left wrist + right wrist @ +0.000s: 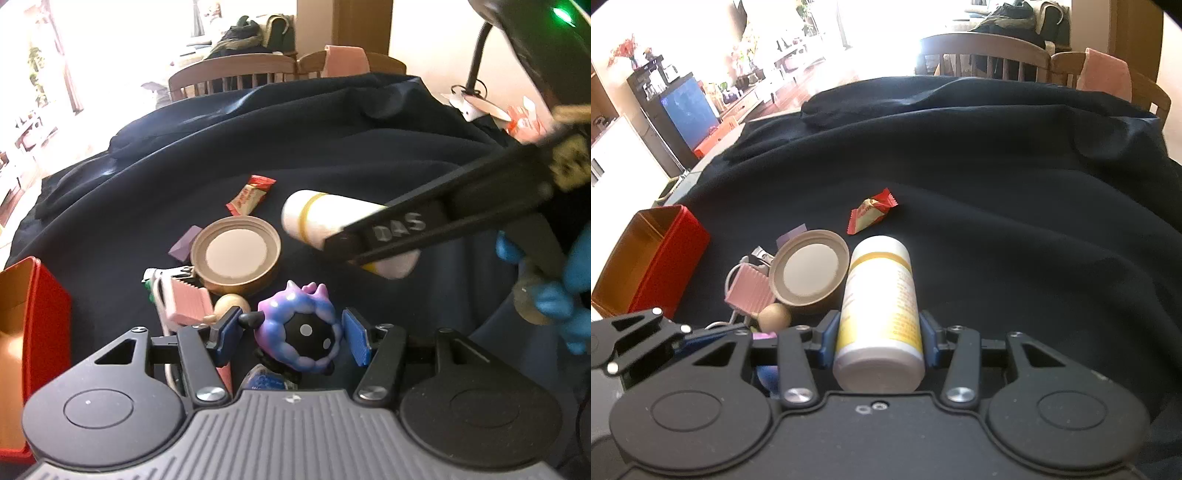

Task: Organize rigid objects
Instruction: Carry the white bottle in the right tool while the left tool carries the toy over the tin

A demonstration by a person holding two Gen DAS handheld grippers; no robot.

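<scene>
Right gripper (879, 332) pinching white bottle (877, 295), lifted just beside round lid (809, 273). Left gripper (295, 332) squeezing purple toy (295, 328) near lid. Crowding around lid: pink comb (186, 302), wooden ball (231, 304), candy (251, 195), red box (653, 258).

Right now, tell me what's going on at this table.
A person is sorting small objects on a dark cloth with a gripper in each hand. The right gripper is shut on a white bottle with yellow bands, held clear of the pile. The left gripper has a purple-and-black toy figure between its blue pads, which sit against its sides. A lid, a candy wrapper and a pink item lie beside an open red box.
</scene>
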